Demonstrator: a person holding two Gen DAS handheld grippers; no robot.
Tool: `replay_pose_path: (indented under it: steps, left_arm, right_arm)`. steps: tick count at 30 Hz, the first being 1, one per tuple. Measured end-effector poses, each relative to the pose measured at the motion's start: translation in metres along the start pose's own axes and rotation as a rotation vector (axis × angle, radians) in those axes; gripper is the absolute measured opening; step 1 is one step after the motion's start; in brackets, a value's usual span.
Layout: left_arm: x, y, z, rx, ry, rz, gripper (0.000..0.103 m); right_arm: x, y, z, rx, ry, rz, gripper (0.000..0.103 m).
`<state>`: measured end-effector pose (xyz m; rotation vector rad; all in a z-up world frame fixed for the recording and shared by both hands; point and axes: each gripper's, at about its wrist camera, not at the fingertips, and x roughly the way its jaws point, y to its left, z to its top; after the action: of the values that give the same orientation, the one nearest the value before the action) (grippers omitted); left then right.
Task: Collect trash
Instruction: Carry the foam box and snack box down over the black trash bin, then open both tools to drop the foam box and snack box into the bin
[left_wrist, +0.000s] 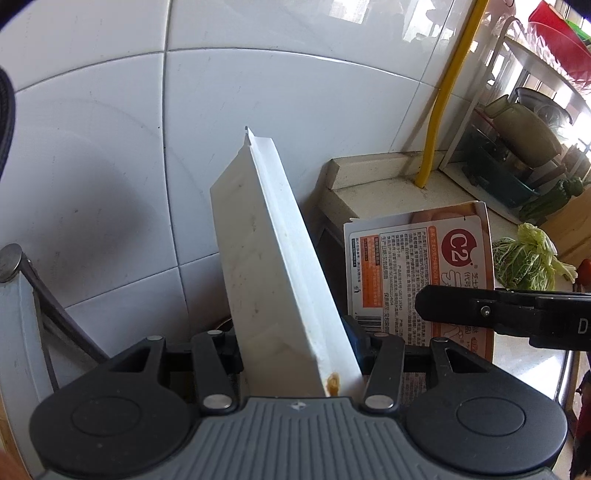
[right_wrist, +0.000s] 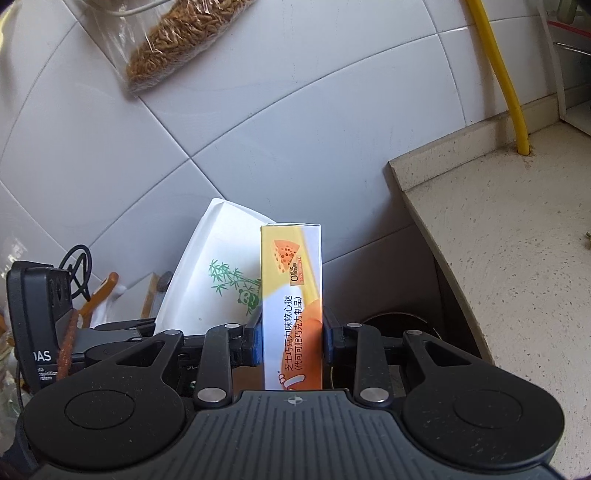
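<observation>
Cardboard fills both claws: left gripper (left_wrist: 295, 354) clamps the white box (left_wrist: 273, 266), right gripper (right_wrist: 291, 343) the snack carton (right_wrist: 291, 306); lower both steadily toward six o'clock, grips firm.

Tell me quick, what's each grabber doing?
Left gripper: closed on the white carton.
Right gripper: closed on the yellow snack box.

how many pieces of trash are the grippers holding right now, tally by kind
white paper boxes with a green bamboo and panda print: 1, held in the left hand-held gripper
yellow and orange cardboard snack boxes with a cheese picture: 1, clamped in the right hand-held gripper
total: 2
</observation>
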<state>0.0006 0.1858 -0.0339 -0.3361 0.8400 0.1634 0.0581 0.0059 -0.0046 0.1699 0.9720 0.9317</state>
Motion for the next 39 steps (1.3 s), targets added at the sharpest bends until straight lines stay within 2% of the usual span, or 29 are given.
replay_pose_path:
  steps: [10, 26, 30, 34, 39]
  left_arm:
    - [0.024, -0.003, -0.002, -0.02, 0.051, 0.058, 0.046]
    - [0.093, 0.008, -0.006, -0.078, 0.188, 0.14, 0.048]
    - [0.116, 0.015, -0.006, -0.1, 0.235, 0.154, 0.05]
    - [0.128, 0.024, -0.007, -0.139, 0.266, 0.17, 0.052]
    - [0.114, 0.031, -0.009, -0.181, 0.241, 0.167, 0.052]
  right_arm:
    - [0.025, -0.008, 0.005, -0.034, 0.071, -0.009, 0.037]
    - [0.09, -0.026, 0.009, -0.049, 0.178, -0.057, 0.037]
    - [0.108, -0.034, 0.007, -0.038, 0.209, -0.07, 0.04]
    - [0.128, -0.042, 0.007, -0.034, 0.225, -0.087, 0.048]
    - [0.142, -0.049, 0.005, -0.014, 0.218, -0.081, 0.054]
